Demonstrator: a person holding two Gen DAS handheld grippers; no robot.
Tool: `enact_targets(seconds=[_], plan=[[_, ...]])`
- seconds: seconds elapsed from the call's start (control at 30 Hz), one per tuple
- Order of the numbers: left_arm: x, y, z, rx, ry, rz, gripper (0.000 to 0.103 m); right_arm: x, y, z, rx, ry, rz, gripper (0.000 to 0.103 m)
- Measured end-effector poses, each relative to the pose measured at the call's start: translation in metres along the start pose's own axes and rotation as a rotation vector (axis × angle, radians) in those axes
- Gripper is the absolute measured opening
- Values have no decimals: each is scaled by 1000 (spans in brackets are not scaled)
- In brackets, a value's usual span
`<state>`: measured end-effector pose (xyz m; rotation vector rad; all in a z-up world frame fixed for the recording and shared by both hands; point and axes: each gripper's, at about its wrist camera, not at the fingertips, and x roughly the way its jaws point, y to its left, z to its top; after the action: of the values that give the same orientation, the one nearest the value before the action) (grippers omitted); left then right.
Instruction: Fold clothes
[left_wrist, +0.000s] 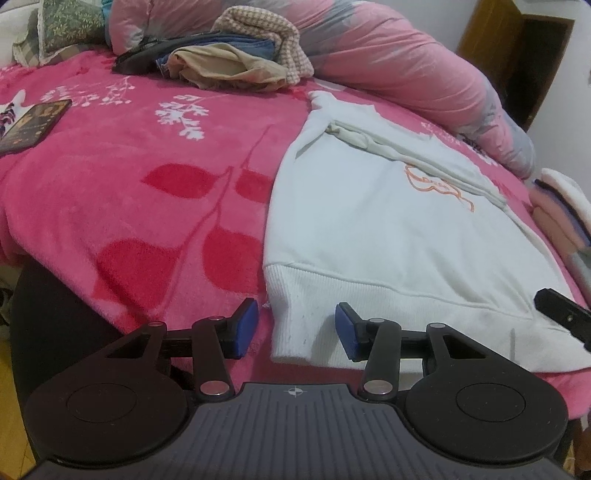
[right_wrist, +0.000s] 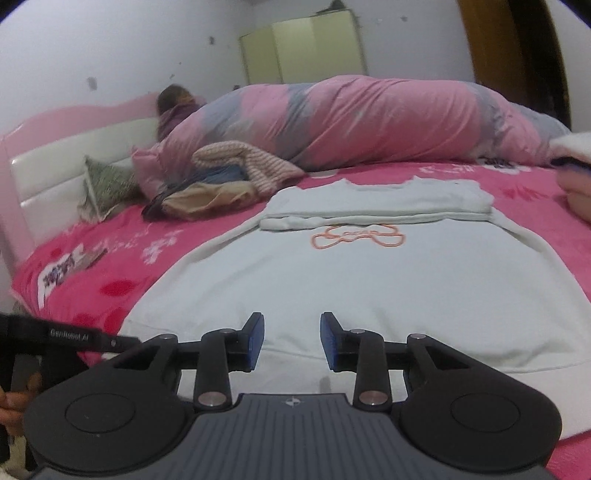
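At the far left of the bed, a dark patterned book or packet (left_wrist: 35, 123) lies flat on the pink blanket (left_wrist: 129, 206), well clear of the work. Behind it, near the head of the bed, a pile of unfolded clothes (left_wrist: 229, 61) leans against a rolled pink quilt (left_wrist: 388, 62), probably waiting their turn.

Moving right, the left gripper (left_wrist: 295, 328) hangs over the near edge of the bed with its fingers (left_wrist: 245, 325) spread. The ribbed hem corner of the white sweatshirt (left_wrist: 388, 229) sits between the blue pads, but neither pad presses on it, so nothing is pinched yet. The placement reads as lining up for a grab at that lower left corner.

The sweatshirt itself lies face up and flat on the blanket, hem toward the person, an orange outline print (right_wrist: 356, 236) on the chest. Its sleeves appear folded across the upper chest in a neat band, which would leave the body as a tidy rectangle for the next fold.

Farther right, the right gripper (right_wrist: 291, 341) hovers just above the hem, its fingers (right_wrist: 330, 341) parted with nothing between them, the cloth lying beneath rather than gripped. In my judgement, both grippers sit at the hem so they can lift it together and carry it up toward the collar.
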<state>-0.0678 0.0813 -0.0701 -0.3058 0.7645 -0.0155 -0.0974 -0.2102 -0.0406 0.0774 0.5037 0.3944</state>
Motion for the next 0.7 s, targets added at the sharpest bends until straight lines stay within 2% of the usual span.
enact_targets(seconds=[0.07,0.1,0.13,0.23,0.37,0.47,0.57,0.7], plan=[[0,1,0,-8,0,9,38,1,6,-1,-12,-2,2,36],[0,2,0,-15,1,10,32,1,8,-2,-16,-2,4,36],[-1,3,1,-24,2,8,22,2,10,-2,-22,-1,8,36],[-3,10,3,-60,6,-16,11,5,18,-4,-71,14,33,36],[-7,17,7,-113,19,-61,6,11,45,-7,-217,-3,90,36],[-11,25,13,-175,30,-113,5,15,72,-12,-371,-38,157,43],[-15,32,19,-225,38,-161,5,21,100,-23,-540,-64,238,43],[-19,39,25,-281,47,-214,5,33,133,-40,-715,-68,299,43]])
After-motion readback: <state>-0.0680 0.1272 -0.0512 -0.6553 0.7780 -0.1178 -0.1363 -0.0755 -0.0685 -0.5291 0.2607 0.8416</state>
